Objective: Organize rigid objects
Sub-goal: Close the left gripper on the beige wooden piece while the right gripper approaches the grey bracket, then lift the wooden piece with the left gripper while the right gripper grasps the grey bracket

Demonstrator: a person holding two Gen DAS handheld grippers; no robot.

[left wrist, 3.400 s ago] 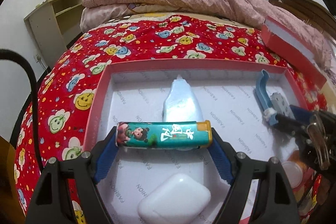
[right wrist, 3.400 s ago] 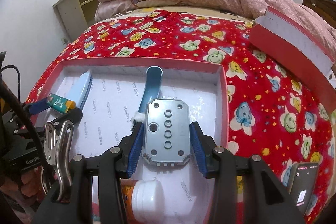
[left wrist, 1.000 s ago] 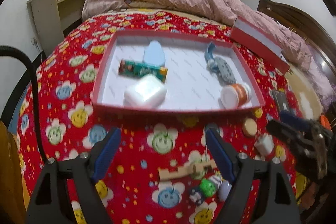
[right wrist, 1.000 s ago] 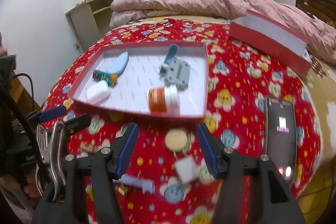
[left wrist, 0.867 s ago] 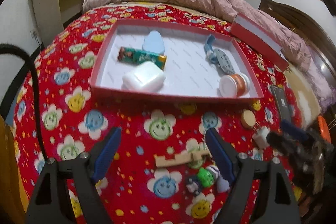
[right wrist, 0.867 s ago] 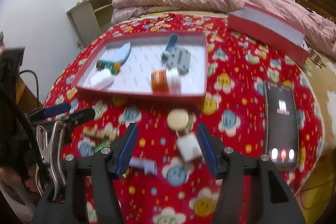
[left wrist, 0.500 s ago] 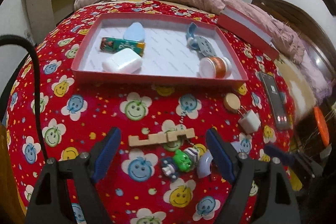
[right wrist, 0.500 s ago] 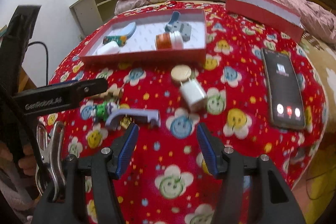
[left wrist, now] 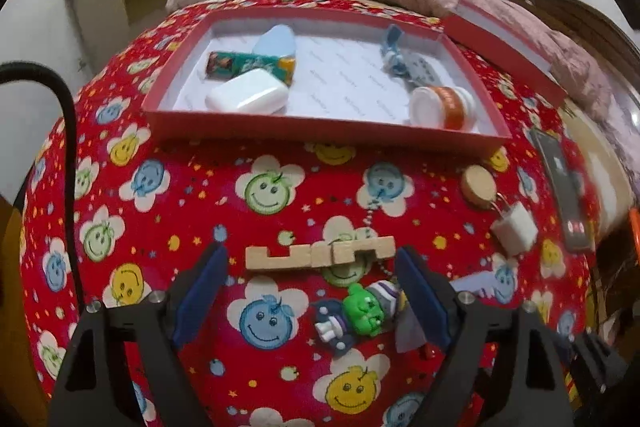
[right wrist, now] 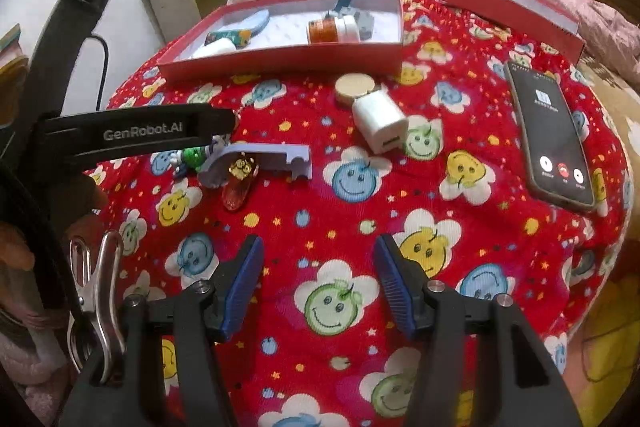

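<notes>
Both hand-held grippers, left [left wrist: 310, 287] and right [right wrist: 318, 277], gape wide and empty; a pale notched wooden block [left wrist: 320, 257] lies flat on the bed between the left fingers.

I see a bed spread of red printed ribbed cloth [left wrist: 280, 163], a pale notched block of bare matt wood [left wrist: 320, 255], a smooth glossy white plastic case [left wrist: 247, 93], a red cardboard tray lined with white printed paper [left wrist: 320, 131], and a glossy black glass-faced phone [right wrist: 554, 135].
</notes>
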